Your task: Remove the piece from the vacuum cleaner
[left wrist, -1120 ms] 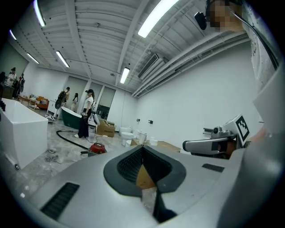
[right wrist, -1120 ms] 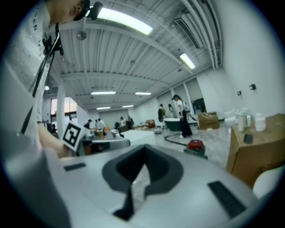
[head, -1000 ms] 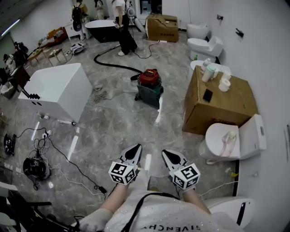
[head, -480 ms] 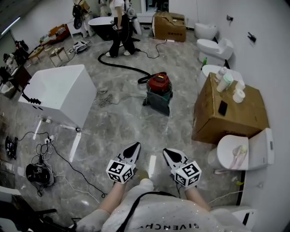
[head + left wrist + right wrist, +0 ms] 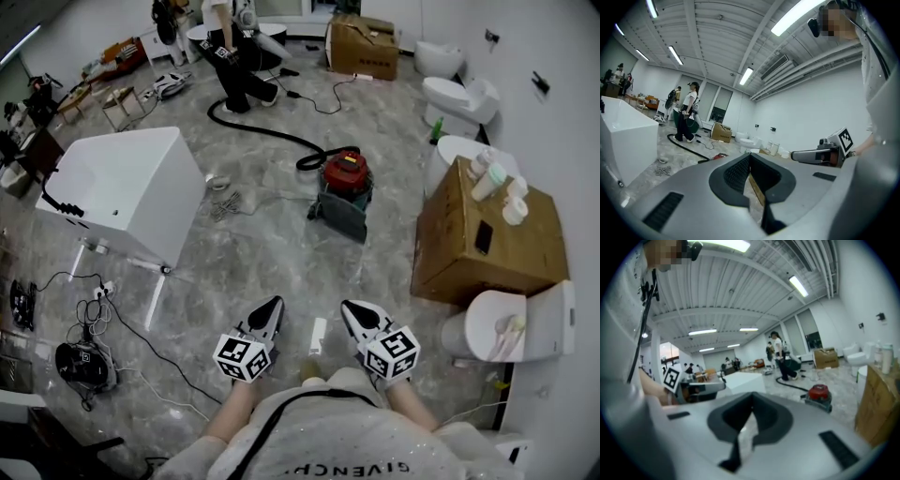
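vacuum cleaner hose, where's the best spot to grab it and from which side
Probably the end of the hose, where it curls into the vacuum cleaner beside the red lid. Come in from the left side in the head view: the hose joins on that side, low near the floor.

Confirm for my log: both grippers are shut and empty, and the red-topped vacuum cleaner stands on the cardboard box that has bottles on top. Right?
No. The vacuum cleaner stands on the floor, left of the cardboard box, as the head view shows. The left gripper and right gripper are indeed shut and empty.
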Available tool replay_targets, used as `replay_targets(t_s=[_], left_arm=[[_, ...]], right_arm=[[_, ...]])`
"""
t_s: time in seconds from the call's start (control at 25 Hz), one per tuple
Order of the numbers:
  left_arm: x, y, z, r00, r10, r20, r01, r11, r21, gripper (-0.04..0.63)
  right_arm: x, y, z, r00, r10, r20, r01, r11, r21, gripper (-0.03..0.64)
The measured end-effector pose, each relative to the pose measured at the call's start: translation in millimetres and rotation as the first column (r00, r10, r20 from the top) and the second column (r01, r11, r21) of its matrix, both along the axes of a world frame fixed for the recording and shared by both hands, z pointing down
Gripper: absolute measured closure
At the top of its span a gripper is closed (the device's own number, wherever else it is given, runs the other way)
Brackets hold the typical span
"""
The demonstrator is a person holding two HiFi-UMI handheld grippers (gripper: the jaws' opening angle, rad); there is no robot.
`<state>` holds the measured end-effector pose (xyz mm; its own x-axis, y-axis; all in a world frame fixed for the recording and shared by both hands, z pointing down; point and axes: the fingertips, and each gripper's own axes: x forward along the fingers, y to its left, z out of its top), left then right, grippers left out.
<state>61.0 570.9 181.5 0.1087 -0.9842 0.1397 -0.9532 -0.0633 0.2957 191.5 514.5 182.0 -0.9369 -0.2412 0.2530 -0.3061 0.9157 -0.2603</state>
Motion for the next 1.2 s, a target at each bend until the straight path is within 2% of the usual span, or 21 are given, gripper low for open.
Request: replay_targets(t_s=[0.2,0.4,0.6,0.76,0.96,1.2], left_arm=[[-8,-22,13,0.999,0.004,-0.035,-0.004,1.0,-0.01,0.572],[-12,-61,18,0.997,0.066,-0.032,-0.067,0.998,-0.016,0.572],[-50,-110,20,0.997,0.052,-0.054,-0.053,0.998,-0.021,0.572],[-75,-162,12,0.996,0.079,-0.037,-0.079,0.997,-0.016,0.572],[-90,-223,9,0.993,0.1,-0.056,-0.1,0.995,-0.001,0.572],[-91,-281,21,0.987,0.153,-0.059,-0.155,0.987,-0.043,0.572]], right_arm=[[-12,-22,8,1.0,0.028,-0.008,-0.028,1.0,-0.011,0.603],[-22,-59,21,0.997,0.074,-0.03,-0.074,0.997,-0.008,0.601],[-67,-94,16,1.0,-0.008,0.021,0.009,1.0,-0.026,0.601],[-107,-130,7,0.996,-0.083,0.015,0.083,0.996,0.014,0.601],[-129,-185,10,0.997,-0.077,0.008,0.077,0.997,-0.01,0.601],[-133,-238,23,0.998,-0.06,-0.027,0.059,0.997,-0.05,0.601]])
